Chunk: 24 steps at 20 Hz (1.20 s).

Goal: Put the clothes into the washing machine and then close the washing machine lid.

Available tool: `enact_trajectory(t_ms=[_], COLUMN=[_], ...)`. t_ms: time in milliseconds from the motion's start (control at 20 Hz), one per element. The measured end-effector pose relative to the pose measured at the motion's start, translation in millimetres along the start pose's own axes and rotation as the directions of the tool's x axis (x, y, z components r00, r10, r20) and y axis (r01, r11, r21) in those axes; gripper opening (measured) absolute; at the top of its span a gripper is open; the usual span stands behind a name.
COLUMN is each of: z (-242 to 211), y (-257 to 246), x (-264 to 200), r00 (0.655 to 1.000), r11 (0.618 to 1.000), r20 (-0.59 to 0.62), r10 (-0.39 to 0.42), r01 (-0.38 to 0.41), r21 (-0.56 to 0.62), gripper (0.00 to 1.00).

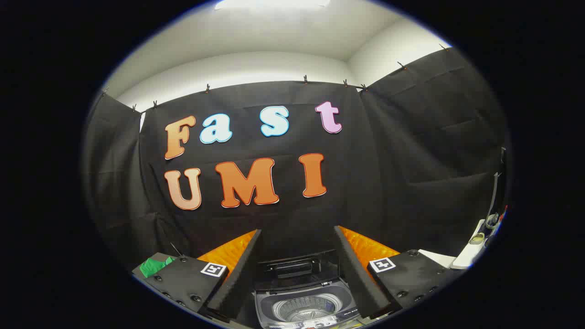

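A small grey top-loading washing machine (305,304) sits low between my fingers, its lid (295,266) raised at the back and its bare metal drum (304,308) showing. My gripper (297,249) hovers above it, open, with a wide gap and nothing between the black pads. A piece of green cloth (154,266) lies to the left of the left finger (237,269), partly hidden behind the gripper body.
A white shelf or table edge (466,256) with small items stands off to the right of the right finger (356,269). Black cloth walls close the booth behind and on both sides.
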<state>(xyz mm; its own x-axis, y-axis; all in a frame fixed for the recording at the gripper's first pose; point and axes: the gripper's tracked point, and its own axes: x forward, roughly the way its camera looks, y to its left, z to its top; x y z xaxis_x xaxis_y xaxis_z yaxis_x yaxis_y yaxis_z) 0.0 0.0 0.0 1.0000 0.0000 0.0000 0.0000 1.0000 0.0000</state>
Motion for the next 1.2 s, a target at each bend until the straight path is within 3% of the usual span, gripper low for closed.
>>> enact_trajectory(t_ms=[1200], z=[-20.1], y=[9.6], x=[26.6], r00=[0.998], r11=[1.0], r20=[-0.059], r10=[-0.001], r01=[0.0], r21=[-0.007], gripper=[0.98])
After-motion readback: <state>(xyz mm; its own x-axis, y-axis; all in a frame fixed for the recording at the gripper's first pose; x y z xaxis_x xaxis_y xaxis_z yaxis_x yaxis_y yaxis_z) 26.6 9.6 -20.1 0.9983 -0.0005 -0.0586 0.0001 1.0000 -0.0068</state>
